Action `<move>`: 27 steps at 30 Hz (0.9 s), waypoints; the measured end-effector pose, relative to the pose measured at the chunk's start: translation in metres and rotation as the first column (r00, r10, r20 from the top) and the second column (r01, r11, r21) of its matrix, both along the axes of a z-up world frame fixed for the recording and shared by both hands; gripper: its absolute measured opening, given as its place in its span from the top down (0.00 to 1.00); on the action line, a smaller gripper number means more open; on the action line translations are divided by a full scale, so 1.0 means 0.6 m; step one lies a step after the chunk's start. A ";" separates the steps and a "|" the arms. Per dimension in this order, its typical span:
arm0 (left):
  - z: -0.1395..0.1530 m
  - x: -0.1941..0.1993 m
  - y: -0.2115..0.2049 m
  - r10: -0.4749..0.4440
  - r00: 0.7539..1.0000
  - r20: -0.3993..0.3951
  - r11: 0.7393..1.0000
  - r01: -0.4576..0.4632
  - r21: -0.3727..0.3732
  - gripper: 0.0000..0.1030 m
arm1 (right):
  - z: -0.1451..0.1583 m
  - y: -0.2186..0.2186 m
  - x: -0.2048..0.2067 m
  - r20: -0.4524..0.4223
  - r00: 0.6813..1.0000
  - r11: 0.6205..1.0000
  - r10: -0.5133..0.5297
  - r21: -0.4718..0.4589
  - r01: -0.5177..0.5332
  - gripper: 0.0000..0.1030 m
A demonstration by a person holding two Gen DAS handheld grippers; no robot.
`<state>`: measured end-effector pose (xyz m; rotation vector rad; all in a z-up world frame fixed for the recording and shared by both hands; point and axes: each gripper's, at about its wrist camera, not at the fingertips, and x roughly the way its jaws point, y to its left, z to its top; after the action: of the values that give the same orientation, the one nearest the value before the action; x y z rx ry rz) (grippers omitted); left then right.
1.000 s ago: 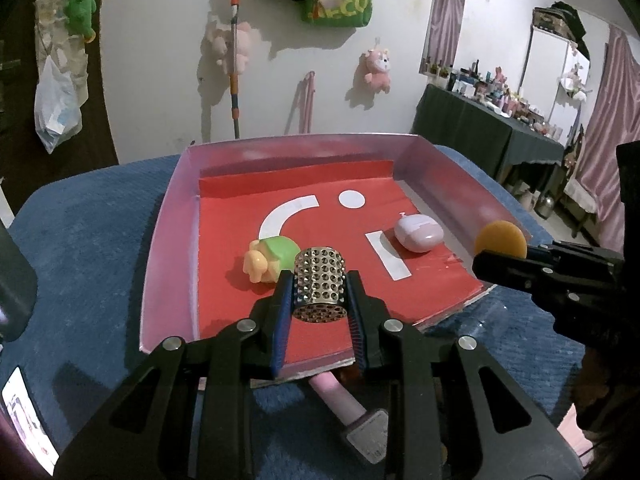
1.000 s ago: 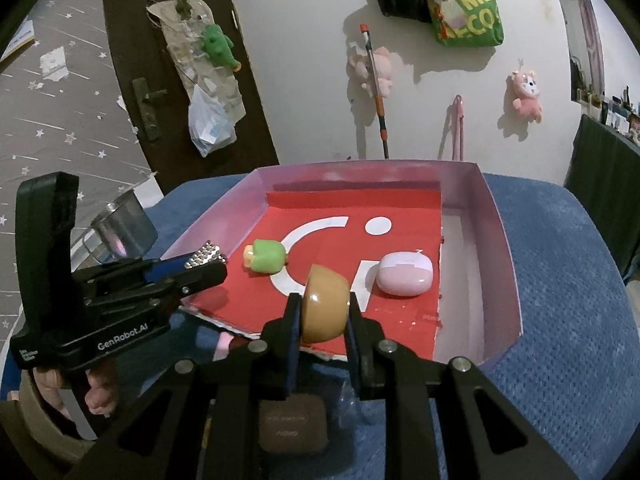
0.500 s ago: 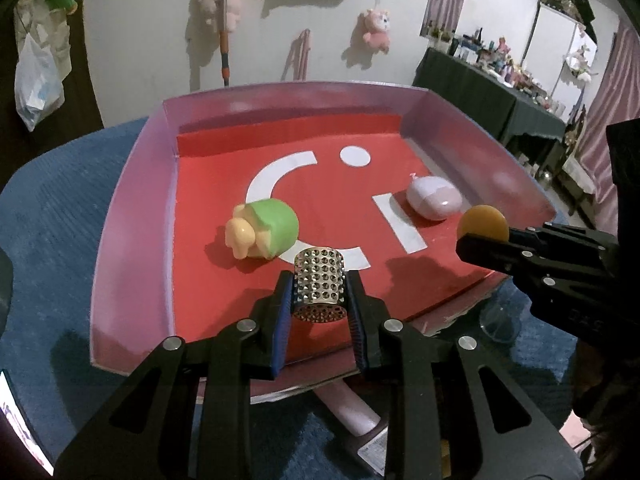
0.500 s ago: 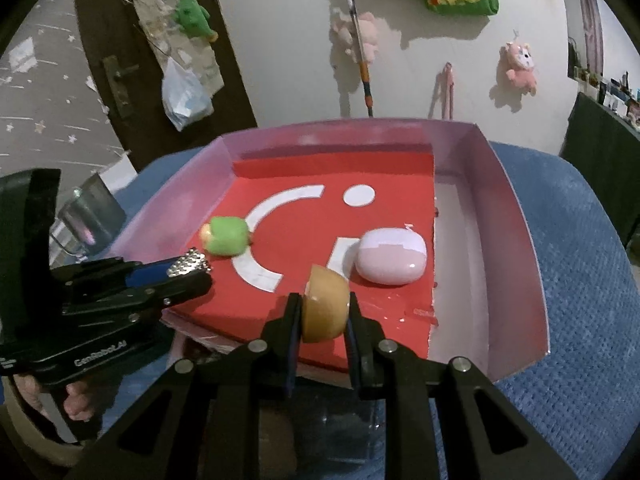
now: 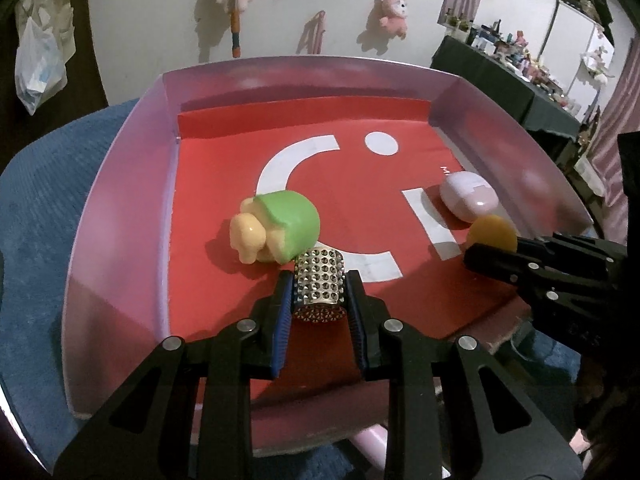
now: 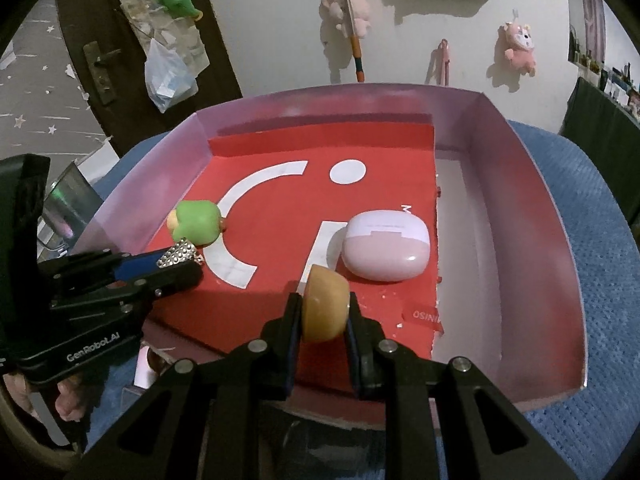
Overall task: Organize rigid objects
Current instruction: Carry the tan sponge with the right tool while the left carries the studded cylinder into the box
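Note:
My left gripper point(image 5: 319, 292) is shut on a studded silver cylinder point(image 5: 319, 286), held over the front of the pink tray point(image 5: 120, 208) with its red liner, just in front of a green and yellow toy point(image 5: 276, 232). My right gripper point(image 6: 322, 308) is shut on a tan wooden dome point(image 6: 323, 304), held over the tray's front edge, just before a pink earbud case point(image 6: 386, 246). The left gripper and cylinder point(image 6: 178, 258) show at the left of the right wrist view, beside the green toy point(image 6: 197, 227). The dome point(image 5: 491, 234) and the case point(image 5: 470, 201) show at the right of the left wrist view.
The tray sits on a blue textured cloth point(image 6: 600, 240). A metal cup point(image 6: 70, 204) stands left of the tray. A white wall with plush toys point(image 6: 520, 46) lies behind, and a dark cluttered table point(image 5: 504, 76) at the far right.
Both grippers have moved forward over the tray with their objects still held. The green toy and pink case now appear closer.

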<state>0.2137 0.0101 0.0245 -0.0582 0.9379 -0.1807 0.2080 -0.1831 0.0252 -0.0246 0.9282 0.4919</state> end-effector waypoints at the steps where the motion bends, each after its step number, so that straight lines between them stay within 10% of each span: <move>1: 0.000 0.001 -0.001 0.003 1.000 0.002 1.000 -0.003 0.003 0.77 | -0.001 -0.001 0.002 -0.002 1.000 1.000 -0.002 -0.001 0.002 0.79; 27: -0.002 0.001 0.007 0.042 0.999 0.016 0.999 -0.042 0.004 0.77 | -0.010 0.001 0.013 -0.009 0.999 0.999 -0.042 0.017 0.042 0.78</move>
<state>0.2146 0.0142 0.0233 -0.0725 0.9200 -0.1406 0.2157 -0.1823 0.0193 0.0122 0.9311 0.4614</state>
